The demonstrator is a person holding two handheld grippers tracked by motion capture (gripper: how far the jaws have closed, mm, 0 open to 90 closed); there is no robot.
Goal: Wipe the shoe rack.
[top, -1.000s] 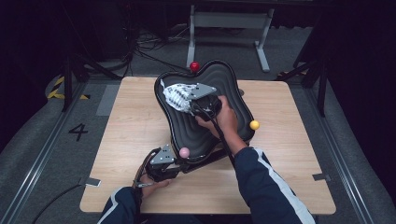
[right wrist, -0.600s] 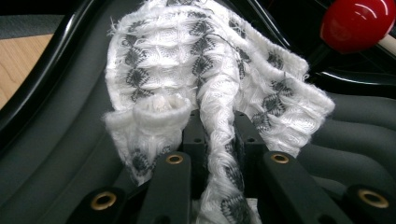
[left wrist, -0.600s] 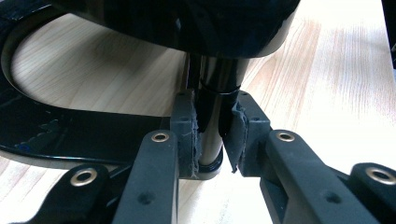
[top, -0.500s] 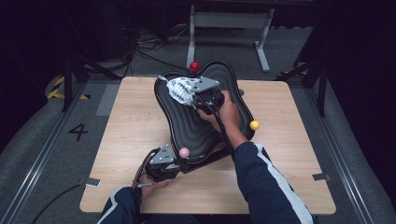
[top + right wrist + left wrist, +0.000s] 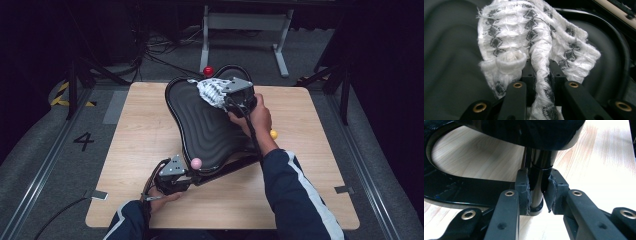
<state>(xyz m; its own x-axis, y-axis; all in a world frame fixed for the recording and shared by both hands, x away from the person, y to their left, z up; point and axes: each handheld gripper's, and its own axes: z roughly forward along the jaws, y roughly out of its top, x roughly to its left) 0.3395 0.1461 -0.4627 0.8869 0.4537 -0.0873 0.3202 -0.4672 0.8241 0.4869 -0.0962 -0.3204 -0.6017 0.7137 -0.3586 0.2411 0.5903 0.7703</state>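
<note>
A black, ribbed, butterfly-shaped seat (image 5: 210, 125) on a black frame lies on the wooden table (image 5: 140, 135). My right gripper (image 5: 222, 95) sits over the seat's far end, shut on a white cloth with a grey pattern (image 5: 209, 91) that is pressed onto the seat. In the right gripper view the cloth (image 5: 534, 37) bunches between the pads (image 5: 527, 72) against the dark seat surface (image 5: 449, 62). My left gripper (image 5: 175, 172) stays at the near edge, shut on a black post (image 5: 537, 180) under the seat (image 5: 524, 130), beside the curved base frame (image 5: 454, 190).
A pink ball (image 5: 196, 163) rests at the seat's near edge, a yellow ball (image 5: 273, 134) on the table right of it, and a red ball (image 5: 208, 70) beyond the far table edge. A grey stand (image 5: 245, 25) and cables lie on the floor behind.
My right gripper has slid the cloth across the seat toward its far end and slightly to the right. The left gripper and the seat have stayed put.
</note>
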